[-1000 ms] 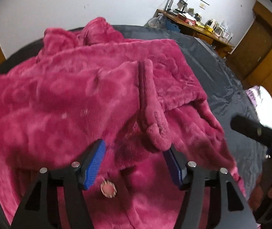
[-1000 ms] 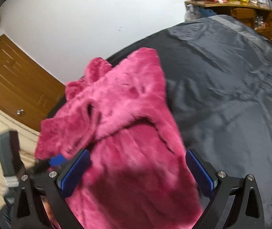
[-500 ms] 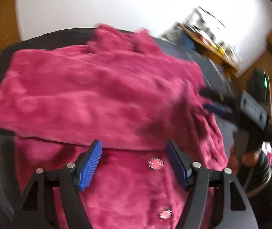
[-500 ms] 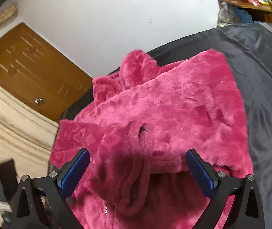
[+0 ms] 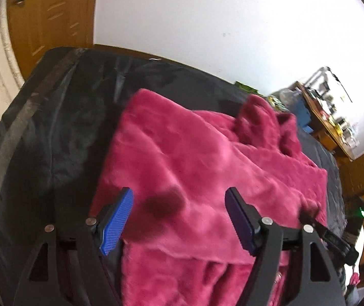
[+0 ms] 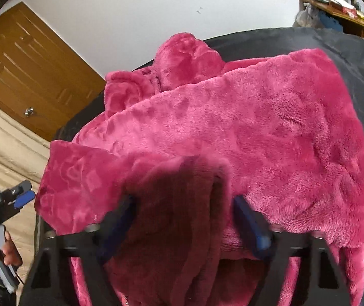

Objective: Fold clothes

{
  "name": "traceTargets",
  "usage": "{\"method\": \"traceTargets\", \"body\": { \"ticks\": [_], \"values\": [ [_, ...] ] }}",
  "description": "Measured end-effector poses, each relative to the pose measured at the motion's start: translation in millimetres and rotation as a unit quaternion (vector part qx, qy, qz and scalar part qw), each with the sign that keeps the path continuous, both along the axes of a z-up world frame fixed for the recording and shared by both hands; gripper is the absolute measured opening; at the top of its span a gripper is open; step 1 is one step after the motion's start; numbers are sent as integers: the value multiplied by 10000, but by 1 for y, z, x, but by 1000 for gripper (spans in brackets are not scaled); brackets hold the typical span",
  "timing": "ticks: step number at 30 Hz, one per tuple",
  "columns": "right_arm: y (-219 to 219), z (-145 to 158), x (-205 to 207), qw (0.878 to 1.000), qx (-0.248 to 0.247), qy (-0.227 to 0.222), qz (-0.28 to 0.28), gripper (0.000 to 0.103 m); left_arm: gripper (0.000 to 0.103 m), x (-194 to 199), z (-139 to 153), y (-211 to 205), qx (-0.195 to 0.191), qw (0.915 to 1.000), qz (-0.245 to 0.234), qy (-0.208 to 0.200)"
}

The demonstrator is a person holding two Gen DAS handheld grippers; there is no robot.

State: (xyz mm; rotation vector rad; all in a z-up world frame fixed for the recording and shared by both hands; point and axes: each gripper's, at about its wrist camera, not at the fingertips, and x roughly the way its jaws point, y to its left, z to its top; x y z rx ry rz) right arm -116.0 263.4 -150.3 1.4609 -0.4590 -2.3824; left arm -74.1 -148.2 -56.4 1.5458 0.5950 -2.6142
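Note:
A pink fleece garment [image 5: 207, 168] lies spread on a dark bed cover [image 5: 62, 137], its collar bunched at the far end [image 6: 182, 58]. My left gripper [image 5: 179, 219] hovers over the garment's near left part. Its jaws are opening, and the fleece below them is not pinched. In the right wrist view a thick fold of the same garment [image 6: 179, 216] stands up between the blue pads [image 6: 250, 227] of my right gripper [image 6: 185, 221]. Those jaws are closing and the fold fills the gap. The left gripper [image 6: 21, 196] also shows at that view's left edge, held by a hand [image 6: 5, 252].
A wooden door [image 6: 28, 76] and a white wall [image 5: 207, 25] stand behind the bed. A cluttered wooden desk [image 5: 332, 122] sits at the far right. Bare dark cover [image 6: 360, 58] lies to the garment's right, and the bed's left edge [image 5: 16, 132] is close.
My left gripper has swung across to the garment's left side and spread a little wider. The right gripper has moved in over a raised fold, and its jaws have closed in on it.

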Motion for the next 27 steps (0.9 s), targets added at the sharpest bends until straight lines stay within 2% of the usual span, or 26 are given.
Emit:
{"method": "traceTargets", "body": {
  "ticks": [1,2,3,6,12,18,20,23,27],
  "values": [
    [-2,3,1,10000,41,18,25,48,78,-4,-3,-3,23,10000,36,-39],
    [-5,6,2,9999,83,36,50,44,78,-8,-6,-6,55,9999,69,-81],
    [-8,10,3,9998,133,77,96,33,78,-11,-9,-7,82,9999,91,-107],
    [-15,31,6,9990,234,332,172,21,78,-20,-14,-8,121,9997,92,-183],
    [-9,103,7,9924,132,1226,42,17,78,-33,-7,-7,188,9998,90,-59],
    [14,151,5,9781,673,1924,-429,17,78,-47,-4,1,213,9997,21,73],
    [28,146,1,9771,899,1834,-597,17,78,-53,-10,8,150,9999,-45,57],
    [42,119,-12,9831,961,1413,-660,17,78,-62,-23,20,-72,9998,-172,-22],
    [50,77,-21,9792,1589,965,-810,18,78,-71,-48,26,-509,9981,-248,-240]
  ]
}}
